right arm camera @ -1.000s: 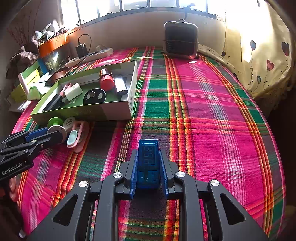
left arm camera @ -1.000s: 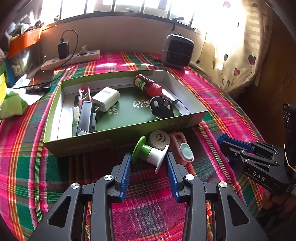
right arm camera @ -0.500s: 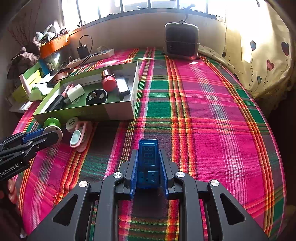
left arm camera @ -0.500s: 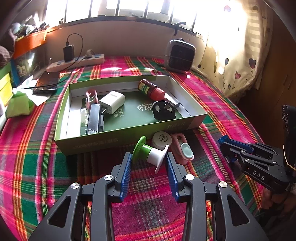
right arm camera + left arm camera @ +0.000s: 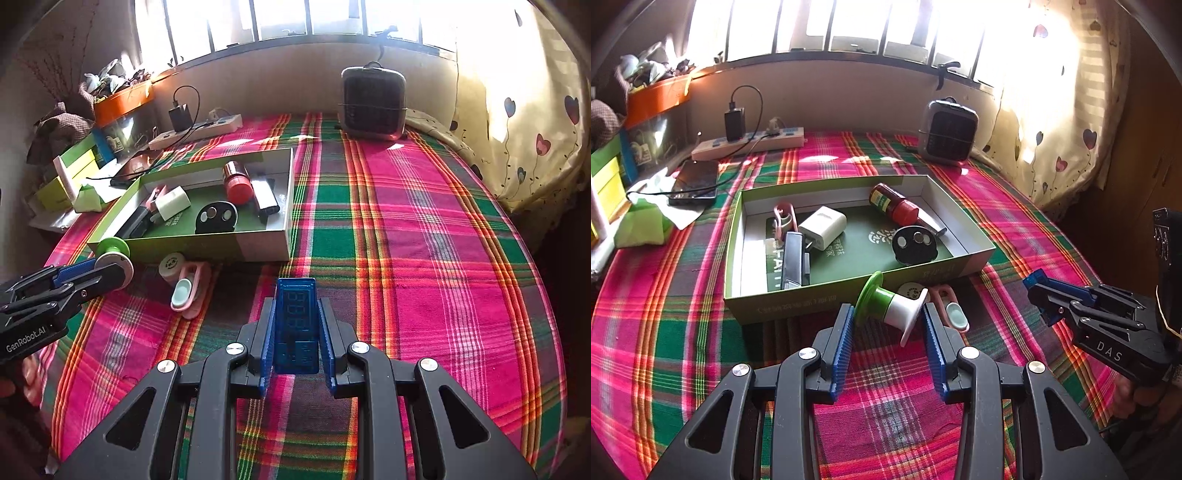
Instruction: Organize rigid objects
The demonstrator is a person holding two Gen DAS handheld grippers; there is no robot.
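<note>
L gripper clamped on green/white spool, lifted just short of green box front wall | R gripper clamped on blue USB meter, above cloth, well apart from box | risk: spool held skewed by flange rims, may twist out or clip wall if carried low

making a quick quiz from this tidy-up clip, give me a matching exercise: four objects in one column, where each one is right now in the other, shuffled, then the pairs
Things:
1. green and white spool
2. blue digital meter
3. red-capped bottle
4. pink clip

Places:
A. lying inside the green box
B. between the fingers of the right hand-held gripper
C. on the plaid cloth just outside the box's front wall
D. between the fingers of the left hand-held gripper

Pairs: 1-D, 2-B, 3-A, 4-C
</note>
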